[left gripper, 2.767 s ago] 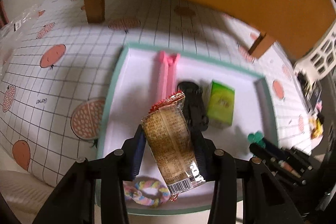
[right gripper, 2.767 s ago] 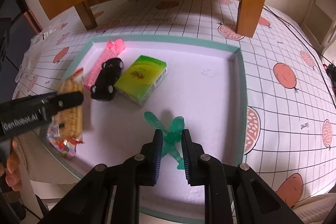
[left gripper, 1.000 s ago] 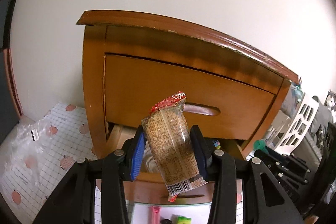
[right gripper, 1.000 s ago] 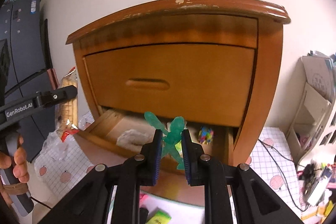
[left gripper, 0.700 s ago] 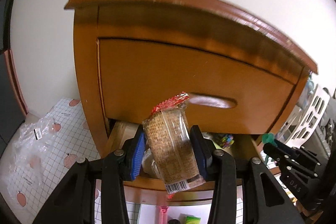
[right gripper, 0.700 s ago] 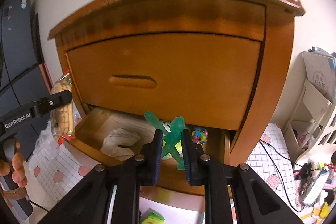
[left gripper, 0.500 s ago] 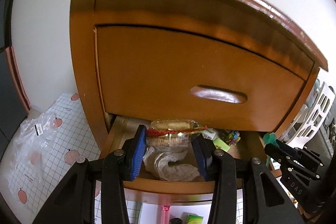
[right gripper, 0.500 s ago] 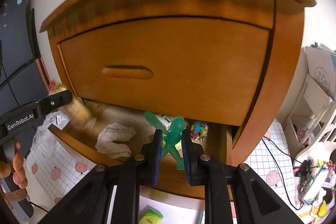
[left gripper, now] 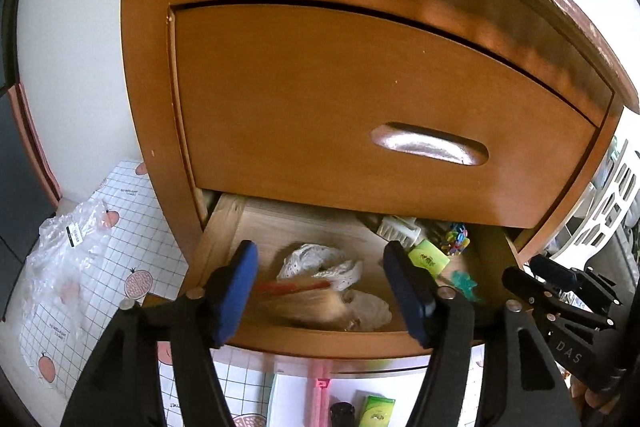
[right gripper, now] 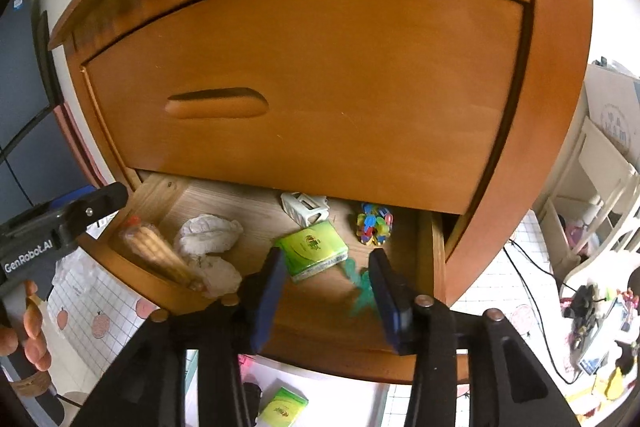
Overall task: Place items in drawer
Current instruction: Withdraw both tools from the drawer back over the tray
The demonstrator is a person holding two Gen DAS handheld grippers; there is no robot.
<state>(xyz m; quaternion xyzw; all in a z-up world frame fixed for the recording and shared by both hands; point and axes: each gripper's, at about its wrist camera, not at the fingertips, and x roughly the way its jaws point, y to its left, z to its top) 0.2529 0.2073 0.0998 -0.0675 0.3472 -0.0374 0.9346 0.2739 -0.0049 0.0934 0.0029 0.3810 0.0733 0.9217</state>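
The lower drawer [left gripper: 320, 343] [right gripper: 352, 355] of a wooden nightstand stands pulled out. My left gripper [left gripper: 320, 287] is open above its left half, and the brown snack pack [left gripper: 304, 301], blurred, lies below the jaws beside a white cloth [left gripper: 320, 263]. The right wrist view shows the snack pack [right gripper: 160, 255] at the drawer's left end. Over the drawer's right half my right gripper [right gripper: 328, 291] is open. The green toy figure [right gripper: 360, 287], blurred, sits loose between its fingers, next to a green box [right gripper: 314, 251].
The closed upper drawer [left gripper: 360, 107] overhangs the open one. Colourful clips [right gripper: 374, 223] and a white holder [right gripper: 304, 205] lie at the back. A tray [left gripper: 280, 399] below holds a pink item, a black toy and a second green box [right gripper: 284, 403]. A plastic bag [left gripper: 60, 259] lies left, white shelves [right gripper: 592, 155] right.
Both grippers moved in over the drawer and opened. The snack pack left the left gripper and lies in the drawer; the green figure left the right gripper's grip.
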